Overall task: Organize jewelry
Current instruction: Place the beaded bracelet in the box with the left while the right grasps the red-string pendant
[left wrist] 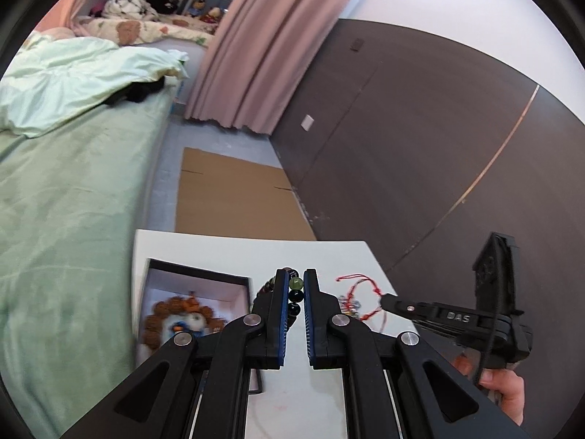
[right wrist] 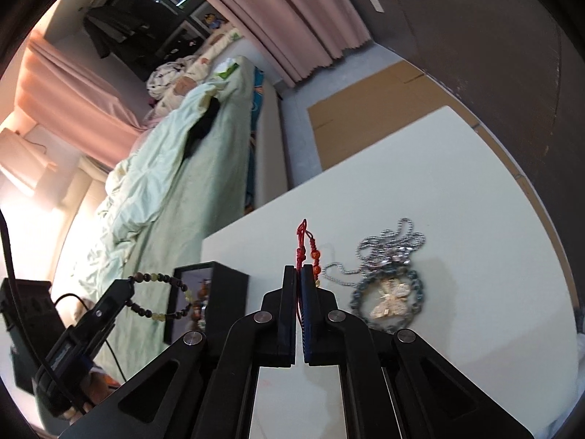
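My left gripper [left wrist: 295, 278] is shut on a bracelet of dark and green beads [left wrist: 295, 294], held above the white table [left wrist: 226, 252] beside the open black jewelry box [left wrist: 234, 285]. The bracelet hangs as a loop from that gripper in the right wrist view [right wrist: 161, 298]. My right gripper [right wrist: 298, 269] is shut on a red cord bracelet with orange beads [right wrist: 305, 248], lifted over the table. It also shows in the left wrist view [left wrist: 384, 299] with the red cord [left wrist: 360, 285]. A silver chain with a blue ring and butterfly pendant [right wrist: 391, 292] lies on the table [right wrist: 457, 219].
The black box [right wrist: 215, 289] holds a brown bead piece [left wrist: 182, 316]. A green-sheeted bed [left wrist: 65, 197] runs along the table's left. Flat cardboard [left wrist: 234, 197] lies on the floor beyond the table, next to a dark wall [left wrist: 420, 139] and pink curtain [left wrist: 248, 47].
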Action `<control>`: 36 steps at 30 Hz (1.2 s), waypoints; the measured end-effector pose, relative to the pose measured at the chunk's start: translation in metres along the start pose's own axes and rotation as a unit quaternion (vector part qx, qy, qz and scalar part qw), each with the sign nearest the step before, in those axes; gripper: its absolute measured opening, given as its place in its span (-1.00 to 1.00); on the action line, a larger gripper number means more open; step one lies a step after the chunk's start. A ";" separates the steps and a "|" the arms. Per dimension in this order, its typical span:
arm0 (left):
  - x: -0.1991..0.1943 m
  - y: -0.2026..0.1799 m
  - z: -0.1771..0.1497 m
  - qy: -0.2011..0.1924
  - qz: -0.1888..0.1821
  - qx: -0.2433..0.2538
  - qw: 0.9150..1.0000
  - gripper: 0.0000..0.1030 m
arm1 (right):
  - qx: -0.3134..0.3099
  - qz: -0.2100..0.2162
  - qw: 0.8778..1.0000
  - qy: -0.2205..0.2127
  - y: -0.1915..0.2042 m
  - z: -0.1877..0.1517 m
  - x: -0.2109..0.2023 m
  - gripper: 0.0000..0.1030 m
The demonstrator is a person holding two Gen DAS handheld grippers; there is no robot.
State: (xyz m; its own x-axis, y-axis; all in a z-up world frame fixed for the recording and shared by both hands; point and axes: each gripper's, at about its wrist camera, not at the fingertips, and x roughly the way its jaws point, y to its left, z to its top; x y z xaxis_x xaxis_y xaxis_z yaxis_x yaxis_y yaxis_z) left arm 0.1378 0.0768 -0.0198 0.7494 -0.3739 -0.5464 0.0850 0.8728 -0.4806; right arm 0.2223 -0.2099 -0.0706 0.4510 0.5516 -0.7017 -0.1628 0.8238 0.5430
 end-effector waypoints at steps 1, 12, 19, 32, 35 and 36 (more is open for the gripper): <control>-0.003 0.004 0.000 -0.002 0.006 -0.002 1.000 -0.85 | -0.003 0.002 1.000 -0.001 0.002 0.000 0.000 -0.93; 0.004 0.036 -0.006 0.028 0.065 -0.027 0.997 -0.84 | -0.040 0.032 0.999 0.003 0.041 -0.011 0.011 -0.93; 0.009 0.051 -0.011 0.075 0.073 -0.046 0.993 0.22 | -0.056 0.056 0.997 -0.006 0.063 -0.016 0.018 -0.93; -0.035 0.082 -0.004 0.022 0.093 -0.086 0.992 0.76 | -0.078 0.097 0.992 0.006 0.100 -0.026 0.033 -0.93; -0.037 0.085 -0.004 0.019 0.096 -0.086 0.991 0.76 | -0.093 0.113 0.989 0.017 0.116 -0.032 0.040 -0.92; -0.038 0.086 -0.004 0.018 0.096 -0.088 0.991 0.76 | -0.100 0.113 0.988 0.025 0.121 -0.034 0.044 -0.92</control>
State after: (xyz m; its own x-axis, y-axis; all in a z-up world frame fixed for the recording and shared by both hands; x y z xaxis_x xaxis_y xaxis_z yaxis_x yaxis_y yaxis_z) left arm 0.1138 0.1645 -0.0431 0.7167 -0.2193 -0.6620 -0.1754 0.8620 -0.4755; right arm 0.1926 -0.0816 -0.0512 0.3405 0.7260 -0.5975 -0.4274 0.6855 0.5894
